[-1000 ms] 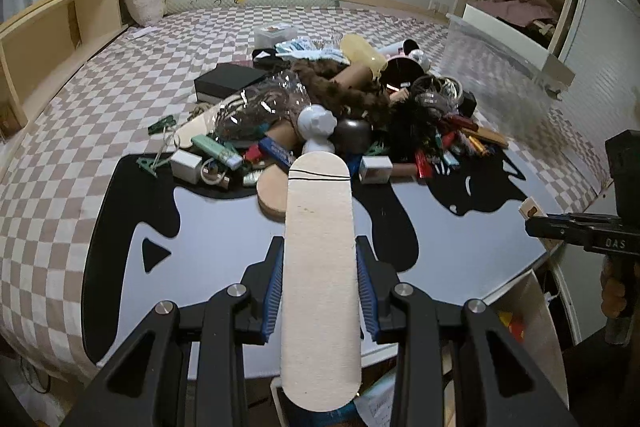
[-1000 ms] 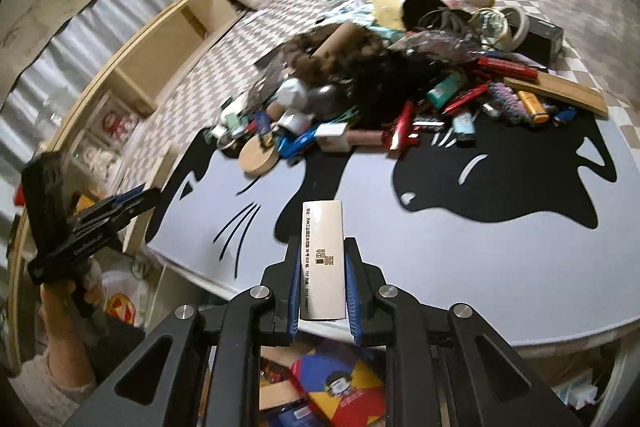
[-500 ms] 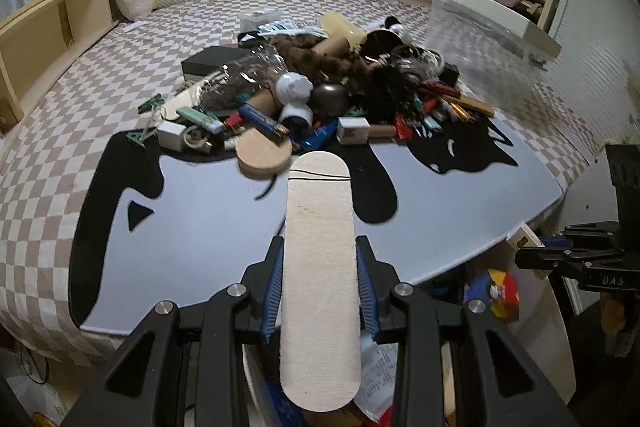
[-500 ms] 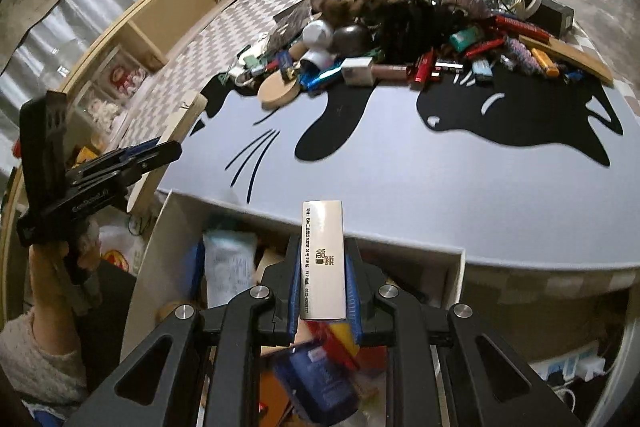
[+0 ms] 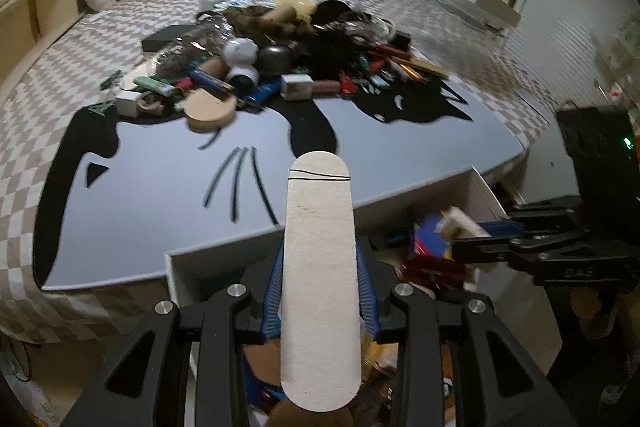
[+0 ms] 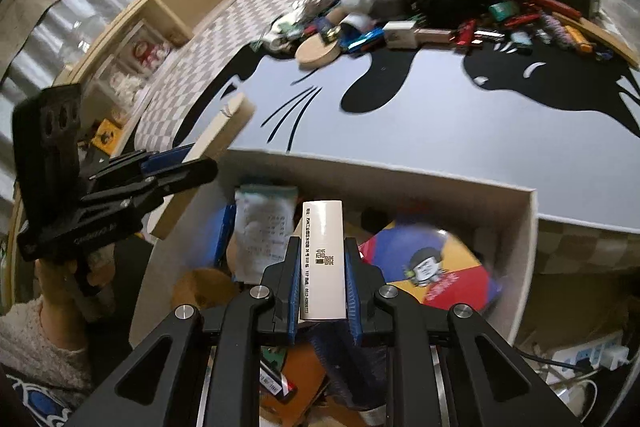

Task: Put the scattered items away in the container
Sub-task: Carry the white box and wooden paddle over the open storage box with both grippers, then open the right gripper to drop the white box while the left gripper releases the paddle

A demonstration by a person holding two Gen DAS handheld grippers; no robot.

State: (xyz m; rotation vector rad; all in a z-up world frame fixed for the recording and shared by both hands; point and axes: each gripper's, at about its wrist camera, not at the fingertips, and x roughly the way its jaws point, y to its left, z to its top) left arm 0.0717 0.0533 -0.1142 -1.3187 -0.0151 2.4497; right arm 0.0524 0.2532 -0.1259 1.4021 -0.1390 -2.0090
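The left gripper (image 5: 320,291) is being held with its jaws pinching a flat pale board (image 5: 319,267) with rounded ends, which is sticking out well beyond the jaw tips and is crossed by a thin dark line near its far end. Under the jaws and to their right, an open white container (image 5: 178,275) is lying, already partly filled with mixed objects. Past the jaw tips, a grey mat (image 5: 168,195) printed with black cat shapes is spreading over a checkered bed (image 5: 48,67), and at the far side of it a heap of scattered items (image 5: 280,55) is piled, a round wooden disc (image 5: 211,107) lying at its near edge.

The right gripper (image 6: 323,279) is being held with its jaws pressed onto a small white box (image 6: 323,259) bearing printed text, standing upright between the blue pads. Directly below these jaws the same container (image 6: 524,259) is open, a colourful printed disc (image 6: 432,267) lying to their right and a paper packet (image 6: 262,223) just to their left. Further left of the jaws, the other gripper (image 6: 200,163) is being carried by a hand (image 6: 60,275) in a pale fuzzy sleeve, the board angled up over the container's edge.
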